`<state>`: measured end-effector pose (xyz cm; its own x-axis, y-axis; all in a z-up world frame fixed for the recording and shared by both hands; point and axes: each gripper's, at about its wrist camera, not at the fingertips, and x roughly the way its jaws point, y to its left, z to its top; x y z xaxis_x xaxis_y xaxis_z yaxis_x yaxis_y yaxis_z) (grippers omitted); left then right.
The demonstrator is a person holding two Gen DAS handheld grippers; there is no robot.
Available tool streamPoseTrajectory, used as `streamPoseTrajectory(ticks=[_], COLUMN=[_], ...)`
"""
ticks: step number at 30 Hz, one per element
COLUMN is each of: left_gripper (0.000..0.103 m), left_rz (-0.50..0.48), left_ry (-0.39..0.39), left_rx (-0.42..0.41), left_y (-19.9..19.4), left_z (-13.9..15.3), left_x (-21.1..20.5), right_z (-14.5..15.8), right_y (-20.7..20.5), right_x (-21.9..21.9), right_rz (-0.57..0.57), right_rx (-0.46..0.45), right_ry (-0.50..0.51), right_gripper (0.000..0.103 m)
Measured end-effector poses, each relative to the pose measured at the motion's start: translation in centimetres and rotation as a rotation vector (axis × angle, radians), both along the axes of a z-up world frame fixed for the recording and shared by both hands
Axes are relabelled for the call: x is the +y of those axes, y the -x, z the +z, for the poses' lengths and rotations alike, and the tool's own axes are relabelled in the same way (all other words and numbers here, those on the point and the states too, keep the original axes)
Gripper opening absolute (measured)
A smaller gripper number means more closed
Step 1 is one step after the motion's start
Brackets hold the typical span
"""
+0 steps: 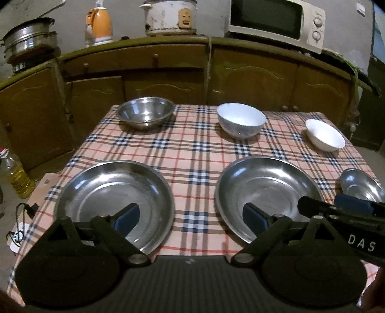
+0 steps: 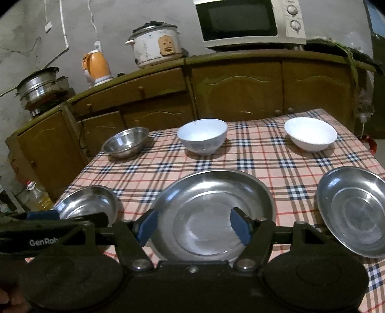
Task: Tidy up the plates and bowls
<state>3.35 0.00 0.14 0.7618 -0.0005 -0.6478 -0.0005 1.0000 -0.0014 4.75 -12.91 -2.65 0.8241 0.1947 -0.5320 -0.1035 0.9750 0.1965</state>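
The table (image 1: 192,154) is covered with a plaid cloth, and six vessels are set on it in two rows. In the far row, from left to right, a steel bowl (image 1: 146,112), a white bowl with a patterned outside (image 1: 241,119) and a plain white bowl (image 1: 324,134) are placed well apart from one another. In the near row a left steel plate (image 1: 113,192), a middle steel plate (image 1: 267,190) and a small steel plate (image 2: 353,211) are laid flat, none touching another.

The left claw (image 1: 192,218) is held above the near edge of the table with its jaws spread wide; nothing is gripped and nothing is seen to be touched. One blue pad (image 1: 126,217) is seen over the left steel plate, the other over the middle steel plate, with bare cloth between them.

The right claw (image 2: 194,227) is held just beside the left one, above the middle steel plate. Its jaws are likewise parted, though less widely, and both pads are seen over that plate's bowl. No contact with the plate can be confirmed, and nothing is held.

Behind the table a wooden cabinet (image 1: 252,77) is seen, on which a kettle (image 1: 98,24), a rice cooker (image 1: 170,16) and a microwave (image 1: 276,20) are standing
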Motion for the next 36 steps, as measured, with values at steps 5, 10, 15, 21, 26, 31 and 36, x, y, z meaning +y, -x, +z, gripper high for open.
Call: streamPoseTrajectory(ticks=[5,10,15,21,26,31,36], left_gripper=[0.095,0.095,0.095,0.095,0.095,0.096,0.096], left_rz=[0.026,0.056,0.081,0.108,0.159,0.279,0.360], left_ry=[-0.009,-0.002,0.007,0.029,0.035,0.035,0.049], left_rx=[-0.012,-0.012,-0.014,-0.014,-0.005,0.043,0.088], left_y=[0.7,1.2,1.5,1.6,1.2,-0.4,-2.3], left_z=[0.2,0.2,0.1,-0.3,-1.0,-2.5,-3.9], left_x=[1.3,2.9,4.5,6.9,9.4,13.6,16.8], right_z=[0.1,0.0,0.0,-0.4,-1.2,-2.0,-3.0], right_y=[0.3,0.4,0.4,-0.1,-0.8,-1.8,-3.3], right_x=[1.7,3.4,5.1,7.2,9.4,10.9,12.2], right_rz=[0.024,0.049,0.076,0.114,0.171,0.204,0.226], right_rx=[0.007,0.016,0.024,0.035,0.048,0.068,0.095], right_ry=[0.011,0.015,0.018,0.020,0.045,0.059,0.074], right_gripper=[0.080,0.081,0.081,0.081,0.081,0.081,0.081])
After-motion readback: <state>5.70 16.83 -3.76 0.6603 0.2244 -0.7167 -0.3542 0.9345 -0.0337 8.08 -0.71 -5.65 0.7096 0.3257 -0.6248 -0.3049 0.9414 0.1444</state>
